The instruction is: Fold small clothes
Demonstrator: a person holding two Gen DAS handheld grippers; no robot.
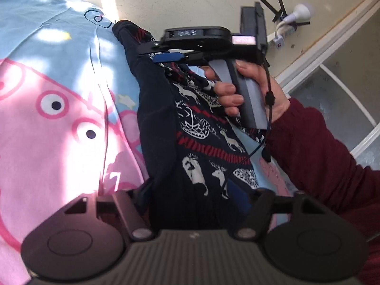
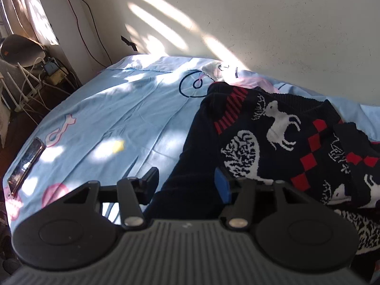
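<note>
- The left gripper (image 1: 198, 193) sits low in its own view, its jaws spread wide, with the dark sweater (image 1: 180, 142) lying between and under them; whether the fingers touch the knit cannot be told.
- The right gripper (image 2: 187, 180) is likewise spread apart, its black finger on one side and its blue-padded finger (image 2: 222, 185) on the other, straddling a plain navy fold of the same sweater (image 2: 273, 137).
- Seen from the left wrist, the right hand (image 1: 247, 90) wraps around the grey handle of the right gripper (image 1: 166, 55), which hovers over the garment's far end; the sleeve on that arm is maroon.
- The sweater is a soft knit, navy with white reindeer and red bands and diamonds, rumpled and partly folded on the bed.
- The bedsheet (image 2: 114, 118) beneath it is smooth light-blue cotton with pink cartoon prints, dappled with sunlight.
- A phone (image 2: 26, 163) lies flat near the sheet's far edge.
- A cream wall (image 2: 261, 23) rises behind.
</note>
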